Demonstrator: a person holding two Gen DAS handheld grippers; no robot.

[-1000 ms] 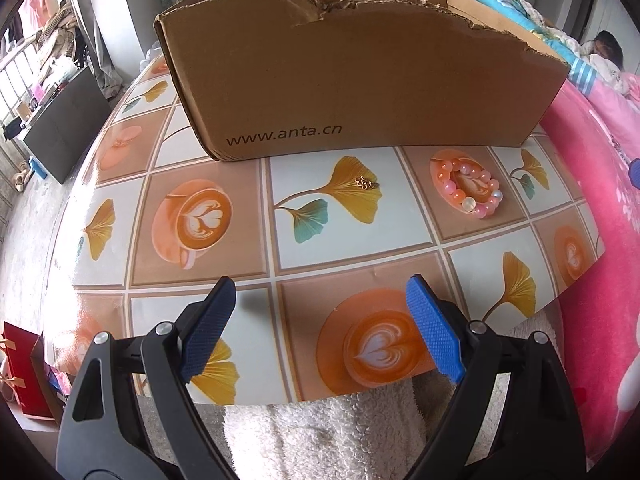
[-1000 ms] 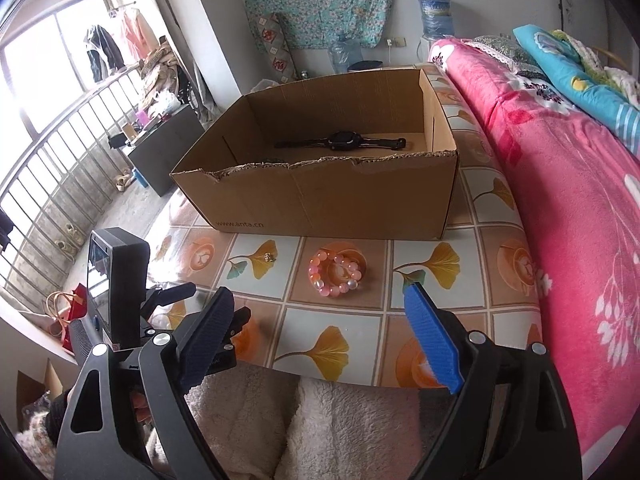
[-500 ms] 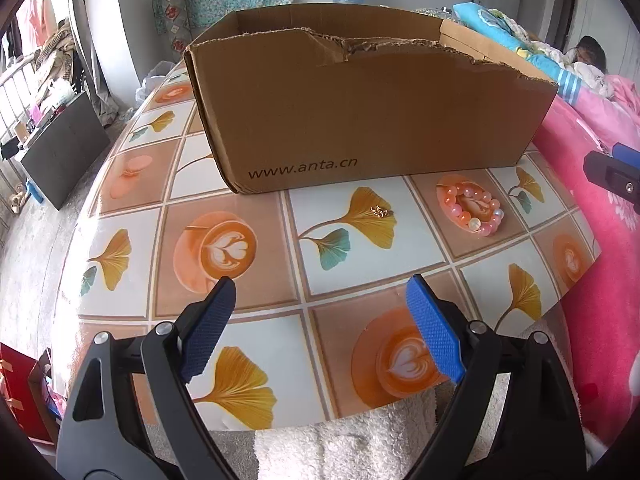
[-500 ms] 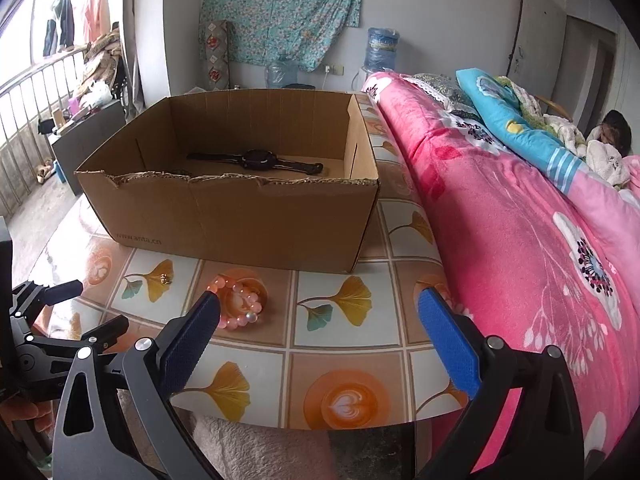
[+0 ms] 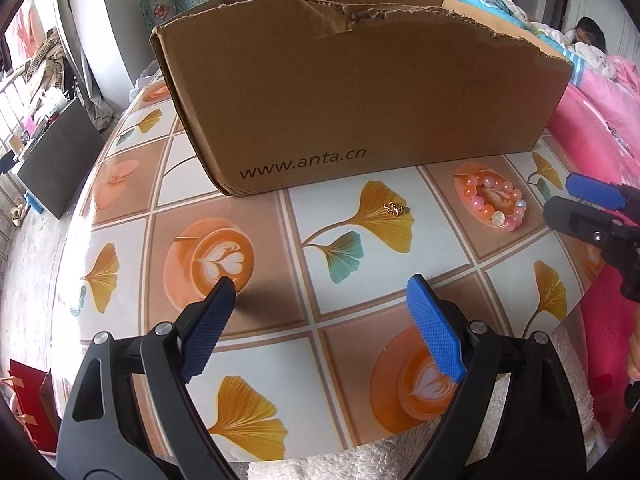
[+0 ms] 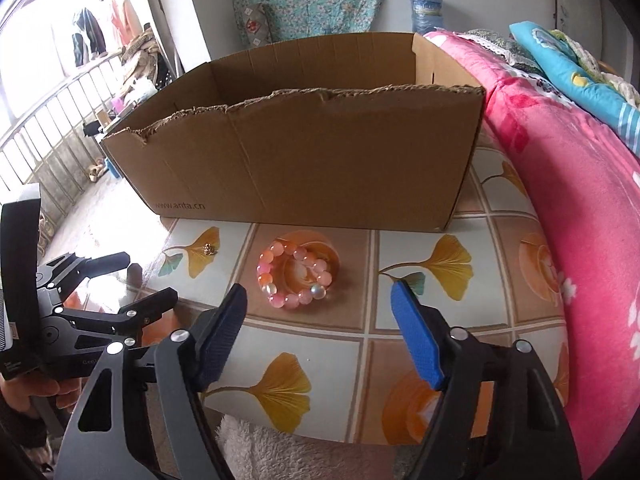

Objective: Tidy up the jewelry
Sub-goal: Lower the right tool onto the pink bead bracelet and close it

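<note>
Two pieces: a pink and orange round-bead bracelet (image 6: 297,275) and a tiny gold curly trinket (image 6: 209,248) are lying on the leaf-and-coffee patterned table top (image 6: 328,344), both just in front of the big brown cardboard box (image 6: 304,152); they are sitting apart from each other
Bracelet: it is looking light and bumpy; the beads are shiny and smooth, so I think they may be slipping between flat pads; the ring is probably bending and sagging when lifted, being beads on a string; a good place to pinch is across one side of the ring, one pad inside the loop and one outside
Gold trinket: it is looking very small and very light; it is lying flat, so it may be hard to get under; pinching it right in the middle seems best
Right gripper (image 6: 320,300): its blue pads are standing wide apart, holding nothing; it is pointing at the bracelet, which is lying near its tips
Left gripper (image 5: 320,292): it is also gaping wide with nothing in it; the gold trinket is lying ahead of it
Box: its torn top is open, so things can be dropping in from above
</note>
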